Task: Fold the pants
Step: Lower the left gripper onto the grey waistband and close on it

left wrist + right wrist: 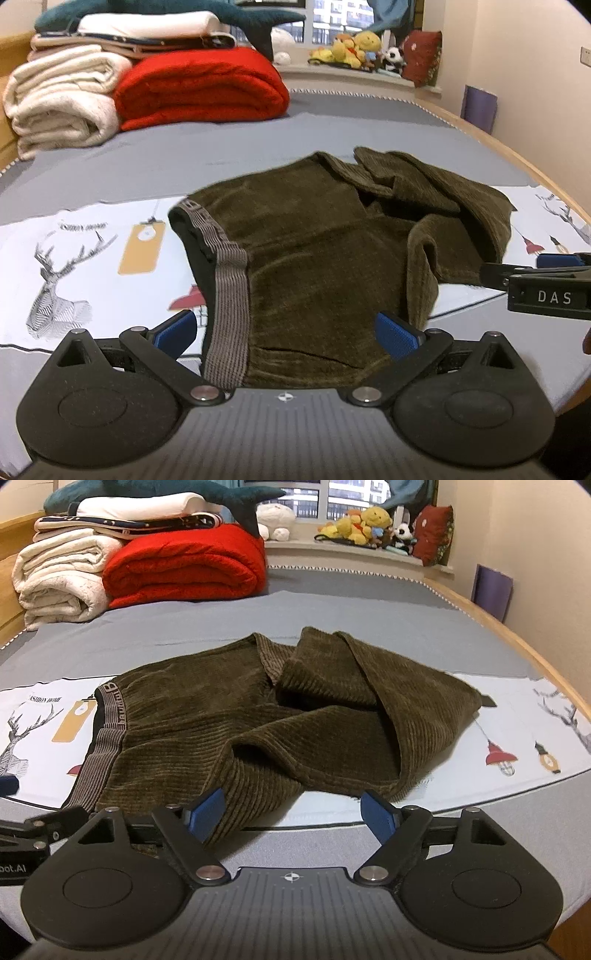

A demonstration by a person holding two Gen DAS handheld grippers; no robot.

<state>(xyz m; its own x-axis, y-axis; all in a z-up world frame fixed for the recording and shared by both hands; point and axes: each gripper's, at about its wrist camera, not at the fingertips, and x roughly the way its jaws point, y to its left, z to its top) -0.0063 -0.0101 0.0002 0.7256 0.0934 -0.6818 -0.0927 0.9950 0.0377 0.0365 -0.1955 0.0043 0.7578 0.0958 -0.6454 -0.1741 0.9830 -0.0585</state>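
Observation:
Olive-green corduroy pants (pixel 317 251) lie bunched on the bed, with a grey elastic waistband (pixel 229 280) at the left and the legs crumpled to the right; they also show in the right wrist view (pixel 295 716). My left gripper (pixel 286 334) is open, its blue pads on either side of the waist end of the pants, just above the cloth. My right gripper (pixel 291 814) is open near the front edge of the folded legs, its left pad (pixel 205 812) against the cloth. The right gripper also shows at the right edge of the left wrist view (pixel 550 280).
The pants rest on a white printed sheet (pixel 74 266) over a grey bed cover (pixel 184 162). Folded cream blankets (pixel 62 99), a red blanket (pixel 199 88) and a stack of linens sit at the far left. Plush toys (pixel 354 48) line the windowsill. The wooden bed edge (pixel 517 155) curves along the right.

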